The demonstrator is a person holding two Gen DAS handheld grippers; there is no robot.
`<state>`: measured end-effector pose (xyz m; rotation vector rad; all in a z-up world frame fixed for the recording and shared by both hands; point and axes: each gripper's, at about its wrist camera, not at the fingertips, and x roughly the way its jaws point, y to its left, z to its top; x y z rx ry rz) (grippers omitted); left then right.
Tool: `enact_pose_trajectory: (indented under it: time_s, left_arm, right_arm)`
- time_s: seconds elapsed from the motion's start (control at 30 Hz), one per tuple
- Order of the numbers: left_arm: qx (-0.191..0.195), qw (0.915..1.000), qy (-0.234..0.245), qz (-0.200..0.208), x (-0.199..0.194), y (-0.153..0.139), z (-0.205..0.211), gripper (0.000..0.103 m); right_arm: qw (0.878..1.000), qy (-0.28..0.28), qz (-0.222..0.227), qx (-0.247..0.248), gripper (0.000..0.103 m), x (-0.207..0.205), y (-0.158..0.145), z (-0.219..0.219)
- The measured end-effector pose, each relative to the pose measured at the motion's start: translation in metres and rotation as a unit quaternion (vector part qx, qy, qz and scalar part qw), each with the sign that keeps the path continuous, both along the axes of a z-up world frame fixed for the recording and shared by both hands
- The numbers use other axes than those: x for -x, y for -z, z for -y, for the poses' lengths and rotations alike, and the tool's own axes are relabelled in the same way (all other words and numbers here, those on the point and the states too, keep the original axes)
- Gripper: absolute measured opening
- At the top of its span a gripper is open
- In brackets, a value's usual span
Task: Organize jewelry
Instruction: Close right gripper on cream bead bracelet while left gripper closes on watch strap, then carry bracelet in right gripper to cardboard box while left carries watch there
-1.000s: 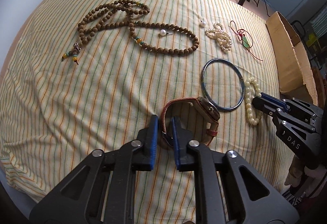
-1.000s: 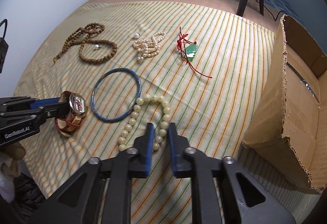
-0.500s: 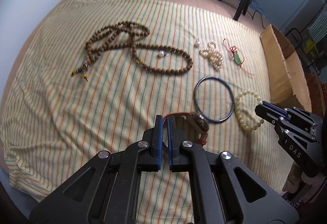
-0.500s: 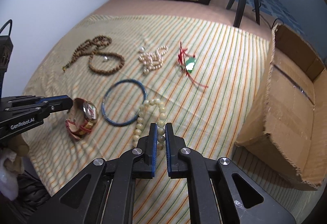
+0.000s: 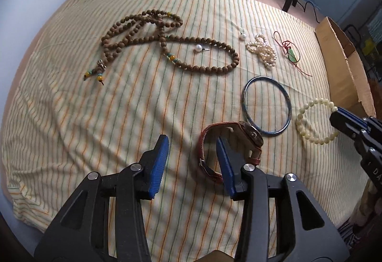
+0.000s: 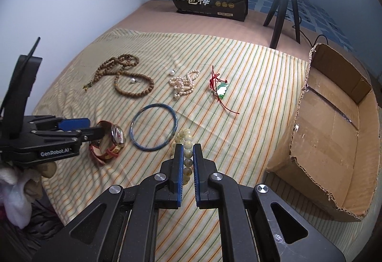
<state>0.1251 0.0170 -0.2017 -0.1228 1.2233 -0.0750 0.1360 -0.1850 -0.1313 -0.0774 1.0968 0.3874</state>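
Left gripper [image 5: 192, 150] has let go since a moment ago: jaws, clamped on the red watch strap before, are now opening, and one finger [image 5: 224, 161] stands inside the strap loop without pinching it. The watch [image 5: 248, 133] lies on the striped cloth [image 5: 95, 118], its case touching the rim of the blue bangle [image 5: 267, 106]. Right gripper [image 6: 188, 150] has come up a little and is clenched on the pale bead bracelet [image 6: 187, 154], whose loop is partly raised off the cloth just beside the bangle. Farther back lie the wooden bead necklace [image 5: 167, 46], a pearl strand [image 5: 262, 51], two loose pearl earrings and a jade pendant on red cord [image 6: 220, 88]. Open cardboard box [image 6: 334, 142] at the right edge.
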Motion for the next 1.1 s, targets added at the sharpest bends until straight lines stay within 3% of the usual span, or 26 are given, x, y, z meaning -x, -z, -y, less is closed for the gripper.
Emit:
enact_pose_trajectory:
  time_s: [0.13,0.27,0.3,0.73,1.1]
  left_arm:
    - [-0.001,1.0,-0.003,0.001,-0.007,0.012,-0.003,0.038]
    - [-0.004,0.9999,0.006,0.012,-0.011,0.013,-0.001,0.006]
    - [0.002,0.9999,0.002,0.013,-0.011,0.012,-0.002,0.004]
    - [0.035,0.9955,0.021,0.086,-0.003,-0.046,0.015,0.004]
    - [0.065,0.9863,0.061,0.139,-0.008,-0.092,0.07,0.004]
  right_arm:
    - [1.0,-0.002,-0.003,0.004,0.006,-0.001,0.003,-0.001]
    - [1.0,-0.004,-0.003,0.011,0.006,-0.001,0.006,-0.001]
    - [1.0,-0.003,-0.003,0.011,0.006,-0.001,0.006,0.0]
    - [0.999,0.002,0.029,-0.013,0.006,0.003,-0.023,0.009]
    - [0.995,0.045,0.077,-0.034,0.006,0.004,-0.065,0.051]
